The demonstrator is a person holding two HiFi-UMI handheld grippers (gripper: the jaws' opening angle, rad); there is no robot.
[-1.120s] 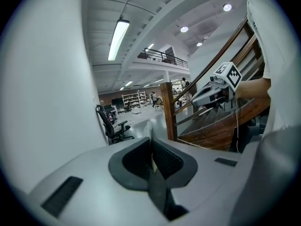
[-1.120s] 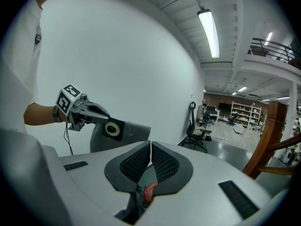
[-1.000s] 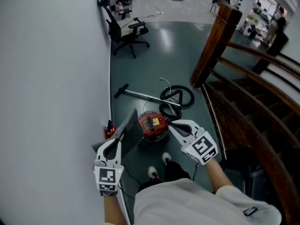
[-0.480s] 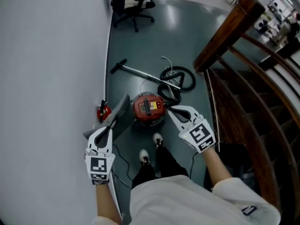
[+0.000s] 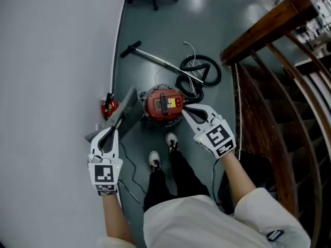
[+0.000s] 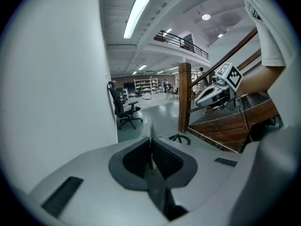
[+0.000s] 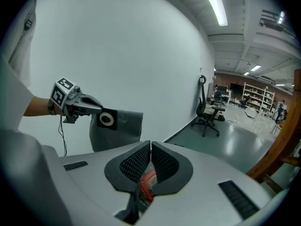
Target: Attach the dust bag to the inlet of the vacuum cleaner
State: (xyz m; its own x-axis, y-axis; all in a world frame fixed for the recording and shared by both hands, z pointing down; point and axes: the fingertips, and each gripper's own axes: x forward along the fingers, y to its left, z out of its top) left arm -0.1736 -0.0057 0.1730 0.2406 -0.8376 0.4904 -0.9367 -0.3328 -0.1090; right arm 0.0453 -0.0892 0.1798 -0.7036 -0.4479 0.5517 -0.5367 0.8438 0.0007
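The red vacuum cleaner (image 5: 164, 103) stands on the floor in front of the person's feet, and shows through the right jaw gap (image 7: 147, 186). A flat grey dust bag (image 5: 124, 115) with a black collar and a white ring (image 7: 107, 119) hangs from my left gripper (image 5: 111, 134), which is shut on its edge; in the left gripper view the bag sits edge-on between the pads of the left gripper (image 6: 151, 147). My right gripper (image 5: 185, 111) hovers just right of the vacuum, shut and empty, its pads together in the view of the right gripper (image 7: 150, 147).
A black hose (image 5: 200, 75) coils behind the vacuum, with a metal wand (image 5: 155, 58) lying beside it. A small red object (image 5: 108, 106) sits against the white wall (image 5: 51, 61). Wooden stairs and railing (image 5: 269, 87) run along the right. An office chair (image 7: 207, 112) stands farther off.
Both grippers have come down closer to the vacuum, the bag travelling with the left one. The head view has tipped further down, so the vacuum sits higher in the frame.
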